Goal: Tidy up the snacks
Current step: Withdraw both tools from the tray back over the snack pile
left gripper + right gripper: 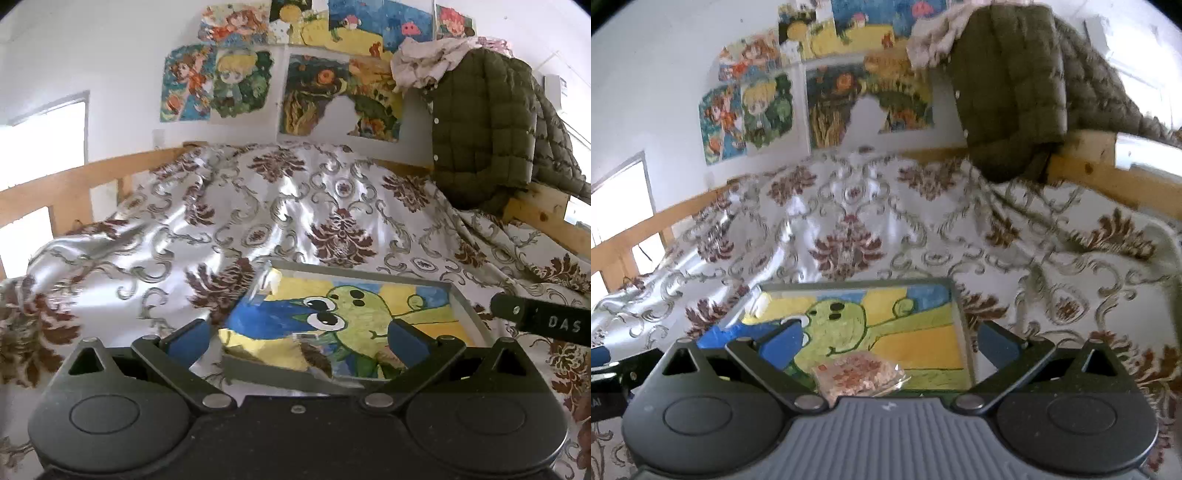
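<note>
A shallow tray (466, 306) with a green cartoon creature painted on its floor lies on the patterned bedspread; it also shows in the right wrist view (956, 306). A clear packet of reddish-pink snacks (858, 374) lies on the tray's near part, just in front of my right gripper (886, 343), which is open and empty above it. A brown snack piece (317, 360) lies in the tray near my left gripper (299, 343), which is open and empty over the tray's near edge. A small white packet (271, 282) sits at the tray's far left corner.
The silver and brown bedspread (258, 206) covers the bed. A wooden bed rail (55, 192) runs along the left and back. An olive puffer jacket (484, 122) hangs on the rail at the right. Posters (258, 81) cover the wall. The right gripper's black body (546, 323) enters the left view.
</note>
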